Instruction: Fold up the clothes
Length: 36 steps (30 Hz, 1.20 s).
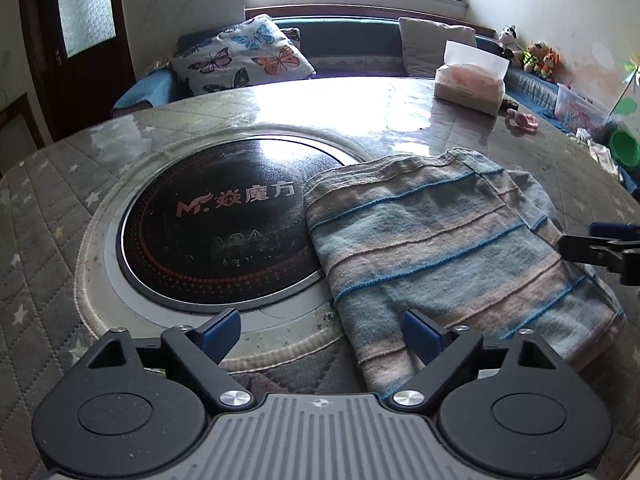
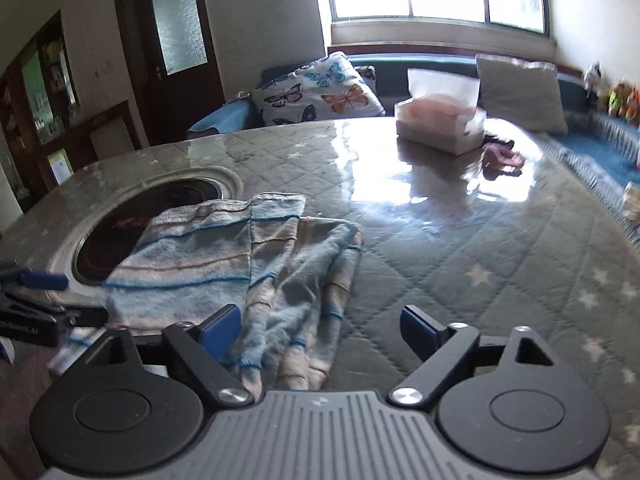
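Striped terry garment, soft and napped, blue and beige bands with thin blue stitch lines; folded flat, lying on table right of centre, left edge overlapping rim of round cooktop. Seen from right wrist view as layered, with rumpled folds on near right side. Table covered in quilted grey fabric with white stars under glossy clear sheet; strong window glare at far centre. Cooktop: black glass disc, red dotted ring, printed logo, set in metal collar.

Left gripper: jaws spread wide, blue pads, nothing pinched; right pad over near edge of garment, contact not determinable. Right gripper: jaws spread wide, nothing pinched; left pad at near folds of garment, contact not determinable.

Tissue box at far right of table, white sheet protruding. Pink item just beside it, too blurred to identify. Butterfly-print cushion and plain grey cushion on far bench. Right gripper cut off at right edge in left wrist view; far right region in right wrist view motion-blurred.
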Tool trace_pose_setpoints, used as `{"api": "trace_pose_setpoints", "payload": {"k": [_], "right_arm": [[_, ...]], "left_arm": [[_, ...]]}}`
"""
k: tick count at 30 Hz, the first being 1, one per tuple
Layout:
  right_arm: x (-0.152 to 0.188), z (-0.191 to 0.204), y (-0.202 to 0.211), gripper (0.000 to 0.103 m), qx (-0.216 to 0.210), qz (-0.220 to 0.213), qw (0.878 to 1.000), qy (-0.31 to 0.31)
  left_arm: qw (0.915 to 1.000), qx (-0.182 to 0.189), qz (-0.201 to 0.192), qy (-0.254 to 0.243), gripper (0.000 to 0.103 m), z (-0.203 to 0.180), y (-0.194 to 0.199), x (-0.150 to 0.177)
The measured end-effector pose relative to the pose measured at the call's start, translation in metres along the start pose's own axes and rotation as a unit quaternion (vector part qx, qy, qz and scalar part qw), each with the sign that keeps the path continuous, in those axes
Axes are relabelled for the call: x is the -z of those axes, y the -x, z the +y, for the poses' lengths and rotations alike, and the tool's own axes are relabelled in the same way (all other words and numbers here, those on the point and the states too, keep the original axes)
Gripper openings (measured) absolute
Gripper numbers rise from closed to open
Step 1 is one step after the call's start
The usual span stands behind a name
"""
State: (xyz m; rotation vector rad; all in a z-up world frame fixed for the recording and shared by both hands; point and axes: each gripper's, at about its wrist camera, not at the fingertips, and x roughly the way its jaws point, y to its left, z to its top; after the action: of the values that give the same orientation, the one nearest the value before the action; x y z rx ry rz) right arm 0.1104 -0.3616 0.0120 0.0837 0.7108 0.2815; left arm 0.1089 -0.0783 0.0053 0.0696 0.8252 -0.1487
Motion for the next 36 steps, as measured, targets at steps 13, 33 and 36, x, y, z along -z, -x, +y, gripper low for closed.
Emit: {"api": "trace_pose_setpoints", "payload": {"k": [13,33,36], "right_arm": [[-0.007,-0.001,-0.029,0.041,-0.045,0.014,0.998,-0.049],[0.020,-0.015,0.018,0.017,-0.030,0.001,0.997,-0.078],[0.023,-0.019,0.023,0.024,-0.023,0.004,0.996,-0.081]], "left_arm": [[0.9988,0.032,0.011,0.036,0.070,0.010,-0.016,-0.014],[0.9920,0.122,0.032,0.007,0.031,-0.015,0.000,-0.005],[0.9925,0.118,0.030,0.001,0.034,-0.019,0.000,-0.005]]}}
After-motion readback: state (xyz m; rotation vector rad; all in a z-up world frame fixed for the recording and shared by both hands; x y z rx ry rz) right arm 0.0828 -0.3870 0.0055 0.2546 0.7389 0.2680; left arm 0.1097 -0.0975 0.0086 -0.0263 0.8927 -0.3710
